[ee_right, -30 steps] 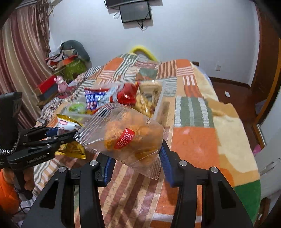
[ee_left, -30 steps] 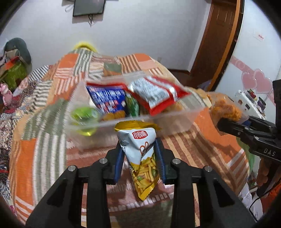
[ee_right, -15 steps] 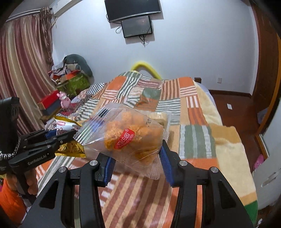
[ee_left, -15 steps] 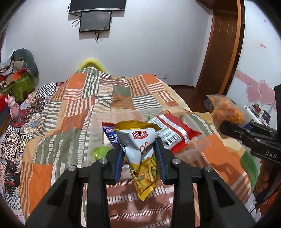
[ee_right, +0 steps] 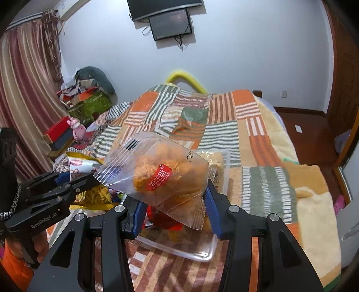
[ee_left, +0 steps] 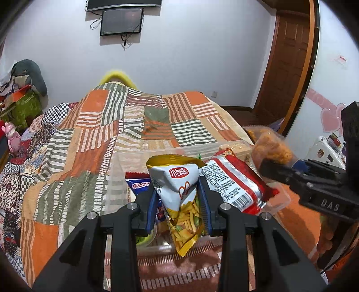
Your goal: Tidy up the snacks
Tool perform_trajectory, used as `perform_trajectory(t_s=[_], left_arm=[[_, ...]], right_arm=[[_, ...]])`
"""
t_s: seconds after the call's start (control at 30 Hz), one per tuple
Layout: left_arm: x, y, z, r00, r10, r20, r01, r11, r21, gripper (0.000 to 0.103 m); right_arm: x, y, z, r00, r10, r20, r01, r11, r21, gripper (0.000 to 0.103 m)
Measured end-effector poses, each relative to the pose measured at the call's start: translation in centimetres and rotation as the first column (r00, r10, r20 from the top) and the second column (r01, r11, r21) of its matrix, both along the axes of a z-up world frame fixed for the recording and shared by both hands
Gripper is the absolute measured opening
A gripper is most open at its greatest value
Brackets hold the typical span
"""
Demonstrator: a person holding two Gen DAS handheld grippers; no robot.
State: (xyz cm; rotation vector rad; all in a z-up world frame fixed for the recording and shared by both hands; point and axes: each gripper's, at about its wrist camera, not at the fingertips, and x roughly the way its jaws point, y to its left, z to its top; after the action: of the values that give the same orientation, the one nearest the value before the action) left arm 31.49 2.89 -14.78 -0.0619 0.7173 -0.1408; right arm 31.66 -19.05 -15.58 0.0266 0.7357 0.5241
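My left gripper (ee_left: 178, 202) is shut on a white and yellow chip bag (ee_left: 179, 191) and holds it over the near side of a clear plastic bin (ee_left: 116, 179) on the bed. The bin holds a red and silver packet (ee_left: 233, 182) and a blue packet (ee_left: 140, 183). My right gripper (ee_right: 174, 209) is shut on a clear bag of orange snacks (ee_right: 161, 173) above the same bin (ee_right: 202, 253). The left gripper also shows in the right wrist view (ee_right: 67, 182), and the right gripper in the left wrist view (ee_left: 278, 166).
The bin sits on a patchwork quilt (ee_left: 94, 125) of orange, green and striped squares. Boxes and clothes (ee_right: 87, 98) are piled left of the bed. A wooden door (ee_left: 289, 56) stands at the right. Screens (ee_left: 121, 20) hang on the far wall.
Both grippers have tilted up and moved in over the bin with their bags still held. The bin now lies low, right under the fingers.
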Motion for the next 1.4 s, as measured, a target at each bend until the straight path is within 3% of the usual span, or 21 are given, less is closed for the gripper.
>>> perform_trajectory(t_s=[0.37, 0.5, 0.57, 0.6, 0.73, 1.03, 1.4], left_arm=[[1.9, -0.4, -2.6, 0.998, -0.002, -0.066, 0.002, 1.000, 0.007, 0.035], [1.5, -0.2, -2.4, 0.997, 0.009, -0.071, -0.008, 1.000, 0.010, 0.043], [1.0, 0.0, -1.9, 0.998, 0.017, -0.058, -0.017, 1.000, 0.012, 0.055], [0.6, 0.1, -1.6, 0.999, 0.020, -0.046, -0.020, 1.000, 0.013, 0.056], [-0.8, 0.4, 0.2, 1.000, 0.023, -0.004, -0.023, 1.000, 0.009, 0.058], [-6.2, 0.9, 6.2, 0.990, 0.050, 0.134, -0.048, 0.999, -0.014, 0.059], [-16.7, 0.1, 14.4, 0.931, 0.085, 0.354, -0.081, 0.996, -0.028, 0.059]], right_arm=[[0.6, -0.4, -2.0, 0.997, 0.007, -0.074, -0.009, 1.000, -0.025, 0.044], [0.1, -0.1, -1.7, 0.998, 0.010, -0.065, -0.013, 0.998, -0.058, 0.047], [-0.2, -0.1, -1.6, 0.998, 0.012, -0.062, -0.016, 0.998, -0.069, 0.048], [-0.2, -0.2, -1.6, 0.998, 0.013, -0.061, -0.017, 0.997, -0.071, 0.050], [-1.1, -0.7, -0.7, 0.999, 0.009, -0.039, -0.011, 0.997, -0.072, 0.066], [-4.2, -2.6, 4.3, 0.998, -0.013, 0.055, 0.014, 1.000, -0.012, 0.067], [-12.5, -3.7, 12.1, 0.960, -0.025, 0.278, 0.006, 0.997, 0.072, 0.067]])
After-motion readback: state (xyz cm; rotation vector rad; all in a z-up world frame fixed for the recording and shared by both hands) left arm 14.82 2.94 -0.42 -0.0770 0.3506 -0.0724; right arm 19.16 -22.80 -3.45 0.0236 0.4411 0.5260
